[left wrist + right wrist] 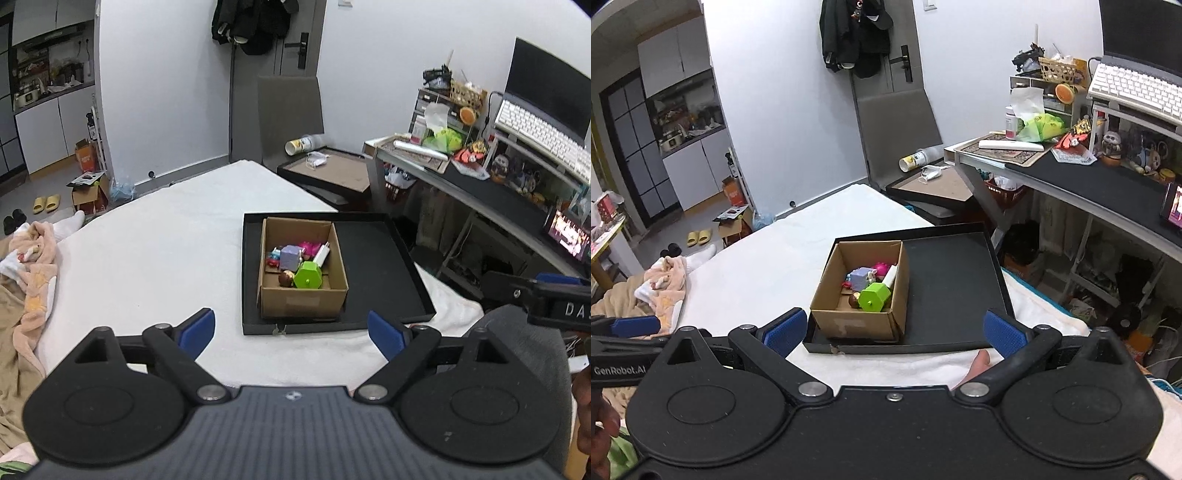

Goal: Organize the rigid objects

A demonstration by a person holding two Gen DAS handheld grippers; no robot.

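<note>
grippers both empty: left gripper [291, 330] jaws spread wide, right gripper [892, 330] likewise apart, each held back from the black tray [384, 258] on the white bed cover [166, 236]. cardboard box [303, 299] sits in tray's left half; inside lie green hexagonal piece [308, 280], lilac cube [291, 256], white charger [321, 254], brown ball [285, 277].

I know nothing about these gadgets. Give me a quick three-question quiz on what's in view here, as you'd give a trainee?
1. True or false: the cardboard box sits inside the black tray.
2. Which toy lies nearest the box's front wall: A) green hexagonal piece, B) white charger, C) lilac cube?
3. Fill in: the left gripper and right gripper both have their jaws ____.

Key: 1 true; 2 A; 3 open.
</note>
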